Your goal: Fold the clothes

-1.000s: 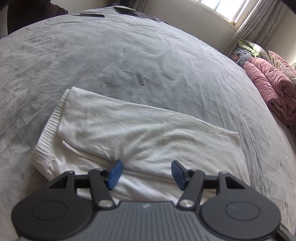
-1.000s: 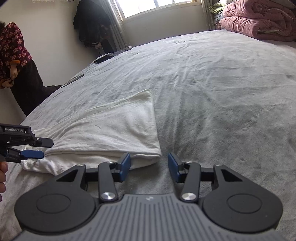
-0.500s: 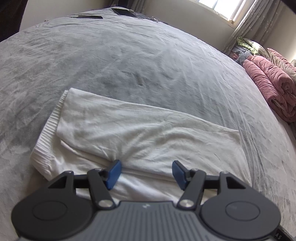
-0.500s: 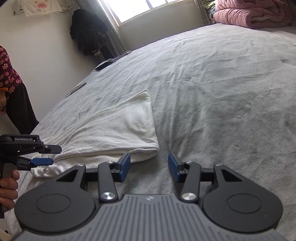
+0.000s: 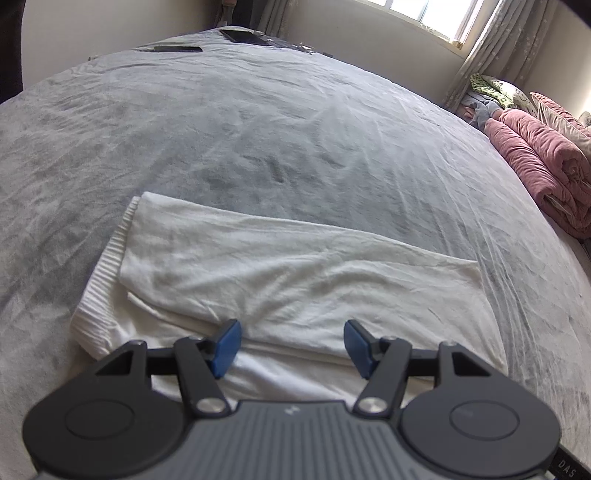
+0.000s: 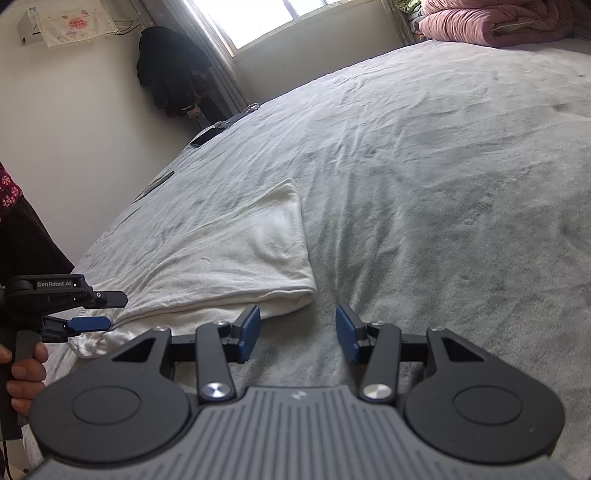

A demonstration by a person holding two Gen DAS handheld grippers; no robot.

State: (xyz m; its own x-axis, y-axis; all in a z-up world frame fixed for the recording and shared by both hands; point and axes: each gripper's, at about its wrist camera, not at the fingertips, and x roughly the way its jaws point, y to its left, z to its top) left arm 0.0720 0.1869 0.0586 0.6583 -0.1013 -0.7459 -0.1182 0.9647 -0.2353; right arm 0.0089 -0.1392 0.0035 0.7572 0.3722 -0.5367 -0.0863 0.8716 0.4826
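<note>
A white garment (image 5: 288, 273) lies folded in a long band on the grey bed, with a ribbed hem at its left end. My left gripper (image 5: 291, 345) hovers open over the garment's near edge, nothing between its blue pads. In the right wrist view the same white garment (image 6: 236, 254) stretches away to the left. My right gripper (image 6: 297, 332) stands open just off the garment's near right corner, over bare sheet. The left gripper (image 6: 105, 308) shows at the left edge of that view, held by a hand, its fingers apart at the garment's other end.
The grey bed sheet (image 5: 295, 129) spreads wide beyond the garment. Rolled pink quilts (image 5: 546, 162) lie at the far right of the bed. Flat dark objects (image 5: 243, 36) rest at the bed's far edge. Dark clothes (image 6: 173, 74) hang by the window.
The right wrist view has rolled, so the bed now tilts and more wall shows. The left gripper and the garment have stayed put.
</note>
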